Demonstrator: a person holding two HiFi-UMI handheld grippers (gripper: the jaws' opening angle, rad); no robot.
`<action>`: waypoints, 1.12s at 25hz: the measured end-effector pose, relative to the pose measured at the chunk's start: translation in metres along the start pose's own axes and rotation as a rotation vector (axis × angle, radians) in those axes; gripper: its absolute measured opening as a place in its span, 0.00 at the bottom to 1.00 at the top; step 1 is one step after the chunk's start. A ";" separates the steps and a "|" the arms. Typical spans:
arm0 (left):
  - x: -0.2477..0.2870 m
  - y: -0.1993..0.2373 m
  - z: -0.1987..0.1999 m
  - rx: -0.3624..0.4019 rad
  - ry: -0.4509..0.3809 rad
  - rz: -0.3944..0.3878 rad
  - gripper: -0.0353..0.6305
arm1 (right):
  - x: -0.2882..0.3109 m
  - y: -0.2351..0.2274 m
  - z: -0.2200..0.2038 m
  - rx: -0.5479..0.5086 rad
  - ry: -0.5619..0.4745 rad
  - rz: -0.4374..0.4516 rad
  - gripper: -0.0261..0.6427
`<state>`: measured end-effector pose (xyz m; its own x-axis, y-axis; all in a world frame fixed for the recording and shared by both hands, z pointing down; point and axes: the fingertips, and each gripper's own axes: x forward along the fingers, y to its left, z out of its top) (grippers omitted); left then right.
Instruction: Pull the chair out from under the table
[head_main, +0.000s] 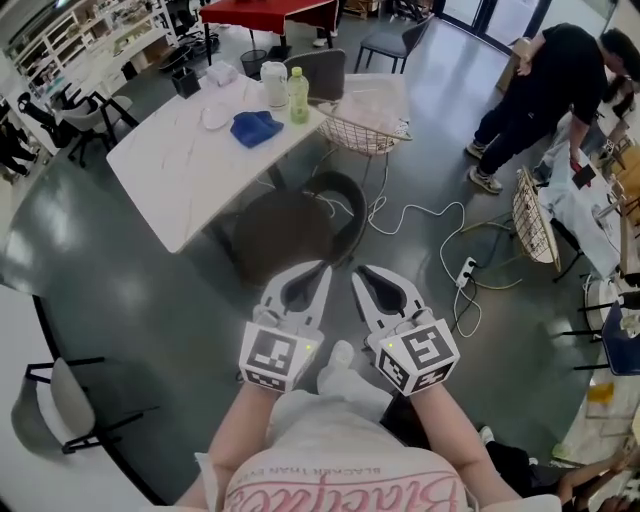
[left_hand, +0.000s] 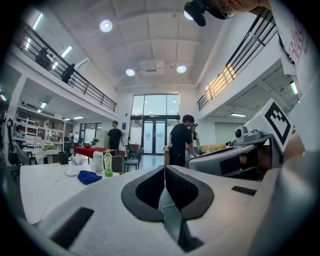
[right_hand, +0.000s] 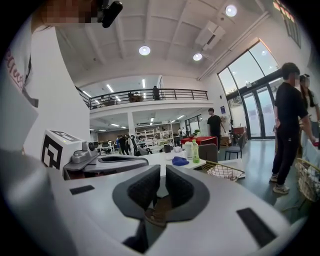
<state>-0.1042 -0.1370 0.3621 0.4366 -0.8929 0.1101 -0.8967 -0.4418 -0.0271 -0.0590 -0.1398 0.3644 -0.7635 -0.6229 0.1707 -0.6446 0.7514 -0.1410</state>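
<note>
Jaws of the left gripper (head_main: 316, 272) are clenched tip to tip with nothing between them, and the right gripper (head_main: 362, 272) is likewise closed and empty. Both point forward, side by side and slightly apart. Just ahead of their tips stands the dark round chair (head_main: 290, 228), untouched, its seat tucked partly under the near edge of the white table (head_main: 170, 170). Farther beyond, on the tabletop, sit a green bottle (head_main: 298, 95) and a blue cloth (head_main: 256, 128). A white cable (head_main: 420, 215) trails across the floor ahead of the right gripper.

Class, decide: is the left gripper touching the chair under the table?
Apart. The left gripper view shows the left gripper shut on nothing, tips against open room; the chair lies ahead.
</note>
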 end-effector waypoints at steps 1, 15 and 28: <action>0.008 0.003 -0.001 -0.001 0.006 0.005 0.06 | 0.005 -0.009 0.000 0.006 0.006 0.000 0.05; 0.072 0.053 -0.026 -0.034 0.073 0.055 0.06 | 0.074 -0.079 -0.021 0.065 0.095 -0.028 0.28; 0.109 0.105 -0.069 -0.069 0.155 -0.035 0.06 | 0.139 -0.129 -0.128 0.225 0.336 -0.213 0.31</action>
<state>-0.1555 -0.2750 0.4400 0.4555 -0.8508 0.2619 -0.8865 -0.4603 0.0466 -0.0773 -0.2954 0.5316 -0.5817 -0.6254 0.5202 -0.8068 0.5252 -0.2708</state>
